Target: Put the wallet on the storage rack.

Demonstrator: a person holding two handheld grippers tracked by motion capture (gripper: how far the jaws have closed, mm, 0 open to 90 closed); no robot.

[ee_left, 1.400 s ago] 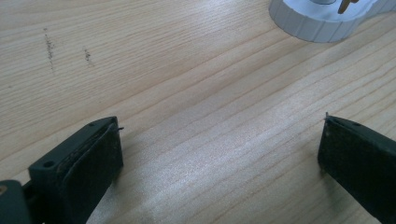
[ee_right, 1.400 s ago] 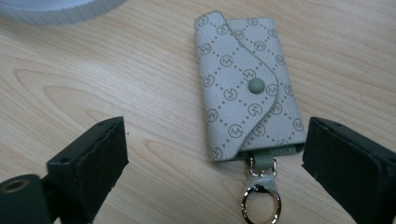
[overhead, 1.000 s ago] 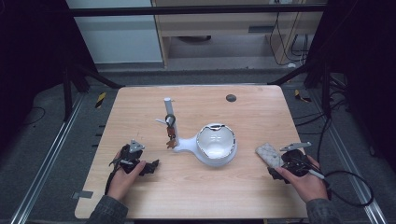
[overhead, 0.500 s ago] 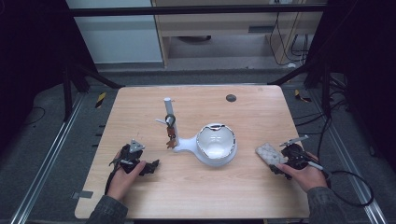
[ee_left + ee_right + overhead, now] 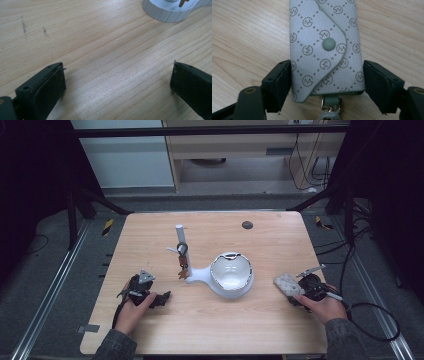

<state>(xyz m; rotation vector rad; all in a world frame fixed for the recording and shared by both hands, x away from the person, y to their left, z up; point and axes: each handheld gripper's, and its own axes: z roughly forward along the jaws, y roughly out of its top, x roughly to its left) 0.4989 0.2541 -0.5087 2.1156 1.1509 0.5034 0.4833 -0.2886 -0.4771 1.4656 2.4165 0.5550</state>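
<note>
We see a small grey key pouch (image 5: 325,50) with a monogram pattern and a snap-button flap lying flat on the table (image 5: 210,330), between the two jaws of the right tool (image 5: 327,82). In the right gripper view the left jaw touches the pouch's edge, while the right jaw stands just beside the other edge with a thin gap, so the tool brackets the pouch without clearly clamping it. A metal clasp (image 5: 330,103) hangs from the pouch's near end, toward the tool's body. In the high view the pouch (image 5: 285,283) lies to the right of the white bowl-shaped stand (image 5: 231,276), near it but apart, with the right tool (image 5: 296,290) and the hand (image 5: 327,307) behind it.

The stand's bowl looks glossy inside; we cannot tell whether anything lies in it. From its left side a base runs to an upright white post (image 5: 179,242), on which brown keys or tags (image 5: 183,265) hang.

Left of the stand, well apart, the left tool (image 5: 162,297) rests on the table in the other hand (image 5: 132,312). Its jaws stand wide apart over bare wood, and the stand's ribbed white base (image 5: 170,11) shows beyond them.
</note>
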